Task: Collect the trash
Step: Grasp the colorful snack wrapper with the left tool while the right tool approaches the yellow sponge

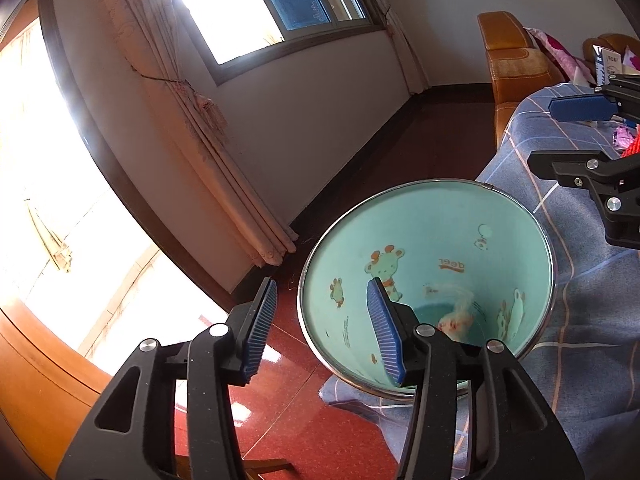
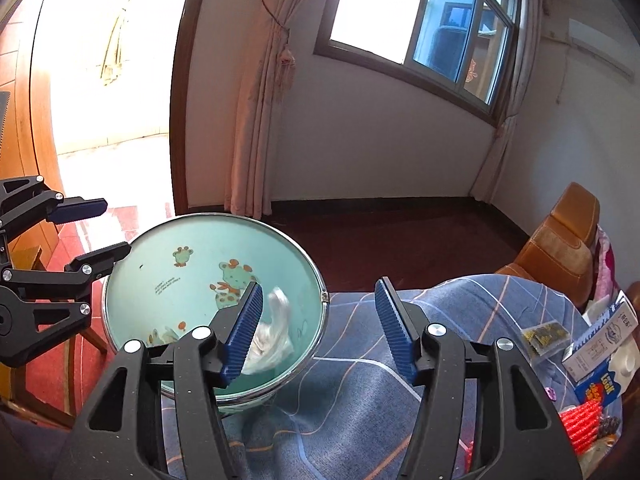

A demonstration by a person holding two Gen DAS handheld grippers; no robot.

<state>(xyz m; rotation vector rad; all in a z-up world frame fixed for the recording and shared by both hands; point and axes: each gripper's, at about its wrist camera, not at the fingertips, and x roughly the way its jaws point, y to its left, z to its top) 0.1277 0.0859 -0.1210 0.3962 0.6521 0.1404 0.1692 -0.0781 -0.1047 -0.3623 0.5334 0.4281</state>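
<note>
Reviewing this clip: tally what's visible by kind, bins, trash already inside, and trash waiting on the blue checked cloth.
Teal cartoon-print bin with metal rim: 1
Crumpled white plastic wrappers inside it: at least 1
Packets and wrappers lying on the blue checked cloth: about 5, partly cut off
Total: about 7

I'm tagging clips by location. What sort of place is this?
Probably a home living room: a tan sofa, a curtained window, and a cartoon-printed bin beside a checked cover.

You see a mint-green bin printed with orange-spotted cartoon giraffes and ringed by a silver rim. Your grippers' pads are ribbed blue on black frames. The cloth is blue-grey with pale peach and white checks, and the floor is glossy red.
</note>
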